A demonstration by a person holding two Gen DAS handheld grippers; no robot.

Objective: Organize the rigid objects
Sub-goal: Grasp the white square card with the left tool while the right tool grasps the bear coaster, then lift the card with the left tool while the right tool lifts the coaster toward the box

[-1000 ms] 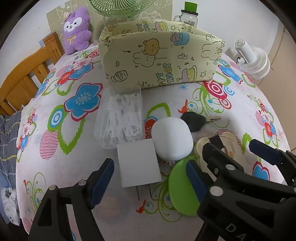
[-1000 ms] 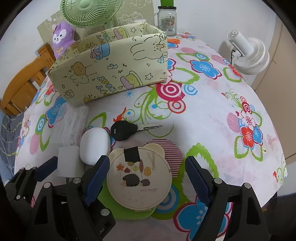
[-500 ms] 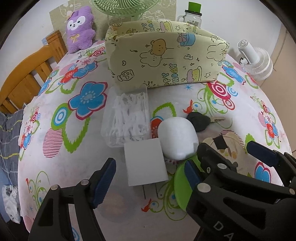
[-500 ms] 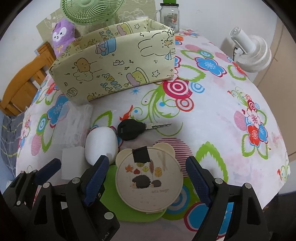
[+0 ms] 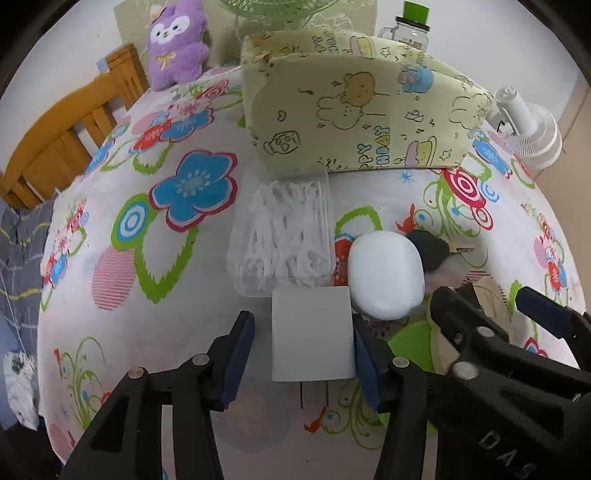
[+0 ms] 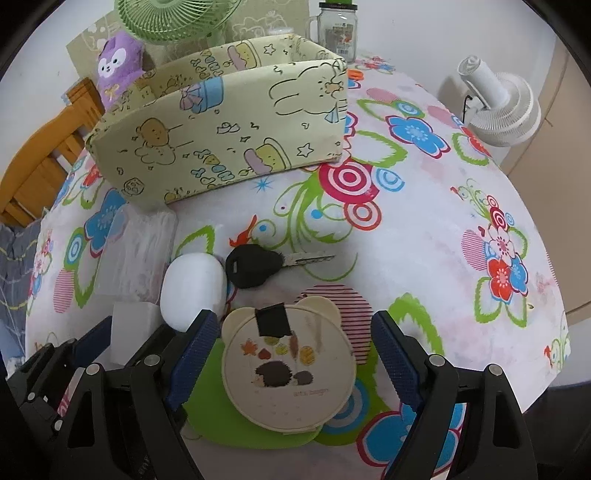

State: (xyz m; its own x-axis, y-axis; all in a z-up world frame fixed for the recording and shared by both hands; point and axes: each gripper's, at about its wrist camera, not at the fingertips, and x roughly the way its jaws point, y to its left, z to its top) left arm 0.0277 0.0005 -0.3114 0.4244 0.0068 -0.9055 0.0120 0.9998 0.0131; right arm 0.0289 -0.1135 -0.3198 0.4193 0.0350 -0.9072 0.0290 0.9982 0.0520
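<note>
Left gripper [image 5: 301, 354] jaws closing around white charger [image 5: 311, 334], bottom centre; one pad touches, the other has a gap, so no grip yet. Right gripper [image 6: 291, 354] jaws wide, straddling round bear tin [image 6: 291, 363], holding nothing. Mid-frame on the surface [image 6: 424, 236]: clear box [image 5: 284, 236] of floss picks. Far, top: bin [image 6: 221, 129], contents not visible.

Left gripper [image 5: 303, 354] jaws narrower around charger [image 5: 311, 334]

A plain white wall [image 6: 424, 33] fills the top of the frame. An orange wooden slatted bed frame [image 5: 70, 136] stands at upper left. A white floor fan [image 6: 498, 107] sits upper right beside a beige panel [image 6: 550, 122]. Floral tablecloth [image 6: 424, 229] covers the table.
</note>
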